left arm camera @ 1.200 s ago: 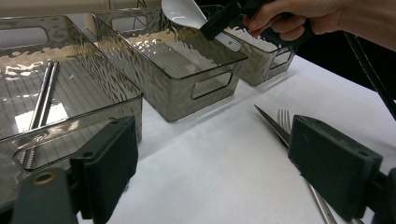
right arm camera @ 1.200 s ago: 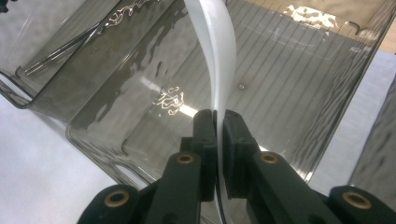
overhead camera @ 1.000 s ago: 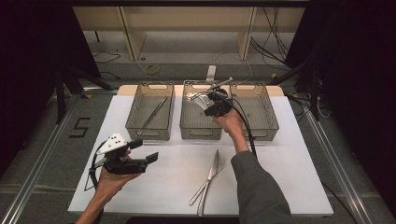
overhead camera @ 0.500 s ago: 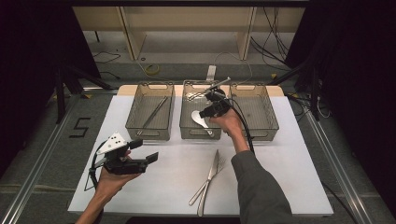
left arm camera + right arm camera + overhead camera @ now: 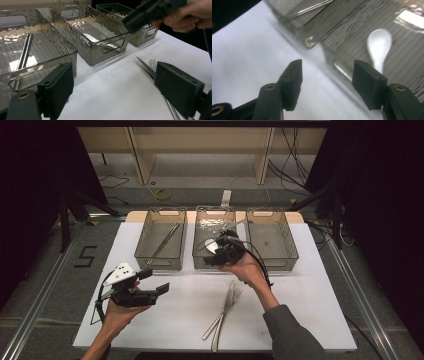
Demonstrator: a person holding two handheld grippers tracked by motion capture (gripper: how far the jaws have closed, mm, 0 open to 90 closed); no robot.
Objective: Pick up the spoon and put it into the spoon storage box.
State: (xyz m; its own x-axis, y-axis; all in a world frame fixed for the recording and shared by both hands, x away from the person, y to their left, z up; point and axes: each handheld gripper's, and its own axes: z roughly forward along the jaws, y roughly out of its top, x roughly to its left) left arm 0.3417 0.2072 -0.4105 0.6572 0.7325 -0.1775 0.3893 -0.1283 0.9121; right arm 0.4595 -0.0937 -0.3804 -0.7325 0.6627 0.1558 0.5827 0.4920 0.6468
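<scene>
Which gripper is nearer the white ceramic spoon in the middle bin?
Right. The right gripper hangs just above the white ceramic spoon; the left gripper is off over the table.

White table cover (image 5: 310,295) spread over table. Left bin (image 5: 161,240) seen with metal chopsticks (image 5: 164,241) laid diagonally inside. Right bin (image 5: 271,239) set at far right. Knife and fork (image 5: 222,315) laid together near centre front. "5" marking (image 5: 84,256) seen on floor, left.
</scene>
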